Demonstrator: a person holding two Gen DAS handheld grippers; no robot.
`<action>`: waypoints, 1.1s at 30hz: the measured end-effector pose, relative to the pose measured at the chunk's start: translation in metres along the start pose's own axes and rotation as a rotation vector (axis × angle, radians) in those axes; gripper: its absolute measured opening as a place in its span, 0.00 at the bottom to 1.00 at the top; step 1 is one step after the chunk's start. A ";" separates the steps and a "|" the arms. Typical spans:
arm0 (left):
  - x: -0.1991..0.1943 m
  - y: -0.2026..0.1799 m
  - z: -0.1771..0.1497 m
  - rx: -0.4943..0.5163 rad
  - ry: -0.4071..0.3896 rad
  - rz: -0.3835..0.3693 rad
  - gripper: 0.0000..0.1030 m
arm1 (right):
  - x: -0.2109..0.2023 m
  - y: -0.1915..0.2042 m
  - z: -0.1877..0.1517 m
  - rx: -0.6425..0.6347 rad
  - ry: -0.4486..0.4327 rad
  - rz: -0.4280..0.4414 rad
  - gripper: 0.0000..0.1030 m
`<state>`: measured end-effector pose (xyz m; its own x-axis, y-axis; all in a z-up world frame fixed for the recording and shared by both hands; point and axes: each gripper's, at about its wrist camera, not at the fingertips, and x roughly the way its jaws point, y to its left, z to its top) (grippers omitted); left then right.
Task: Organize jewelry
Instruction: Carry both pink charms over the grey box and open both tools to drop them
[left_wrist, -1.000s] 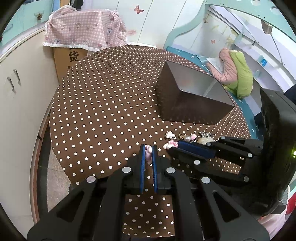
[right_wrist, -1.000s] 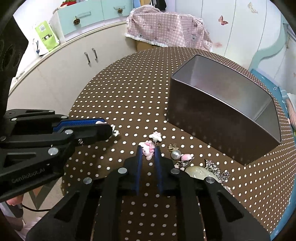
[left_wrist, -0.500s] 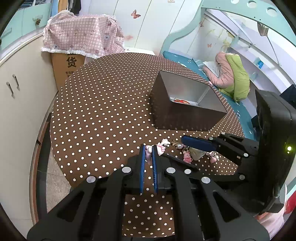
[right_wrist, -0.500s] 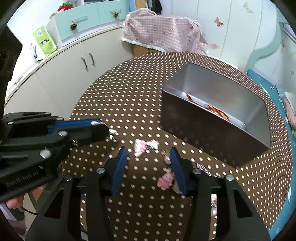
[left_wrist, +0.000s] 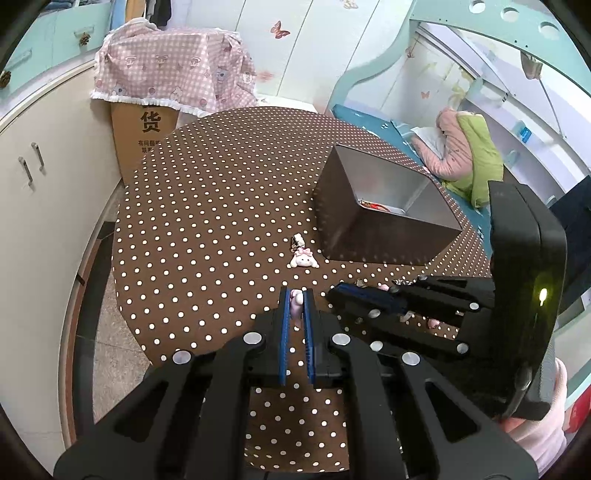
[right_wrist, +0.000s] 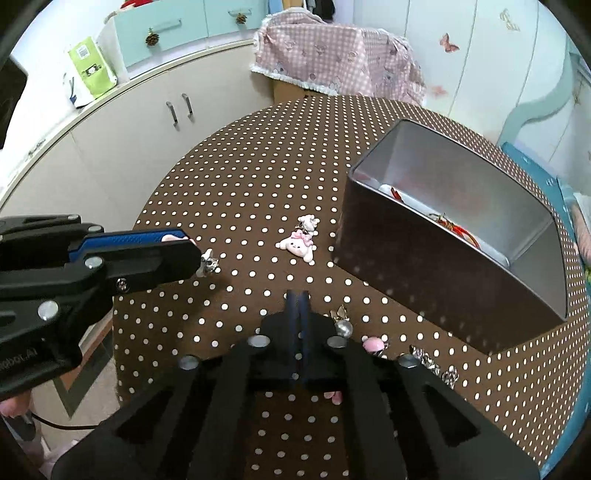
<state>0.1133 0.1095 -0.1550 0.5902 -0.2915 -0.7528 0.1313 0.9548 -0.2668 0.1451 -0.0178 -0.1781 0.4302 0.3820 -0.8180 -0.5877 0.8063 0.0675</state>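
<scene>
**Small charm pinched, box a reach away**

The left gripper (left_wrist: 296, 299) clamps a pale pink charm (left_wrist: 296, 306) at its very tips; a slip could drop it short of the metal box (right_wrist: 458, 236). The right gripper (right_wrist: 297, 299) sits closed on nothing visible, loose trinkets (right_wrist: 373, 343) beside it. A white bunny charm (right_wrist: 297, 245) lies near the box on the brown polka-dot tablecloth (right_wrist: 229, 177). White cabinets (right_wrist: 147, 125) stand behind.
</scene>
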 end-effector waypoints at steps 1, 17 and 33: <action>-0.001 0.000 0.000 -0.002 0.001 0.000 0.07 | -0.003 -0.001 0.004 0.010 -0.019 0.002 0.39; -0.007 0.012 0.004 -0.032 -0.023 0.015 0.07 | 0.030 0.013 0.033 -0.008 -0.041 -0.054 0.20; -0.018 -0.020 0.030 0.037 -0.072 -0.040 0.07 | -0.035 -0.013 0.018 0.110 -0.122 0.061 0.19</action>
<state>0.1239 0.0977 -0.1187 0.6394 -0.3255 -0.6966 0.1842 0.9444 -0.2722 0.1504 -0.0337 -0.1401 0.4802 0.4784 -0.7353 -0.5396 0.8219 0.1824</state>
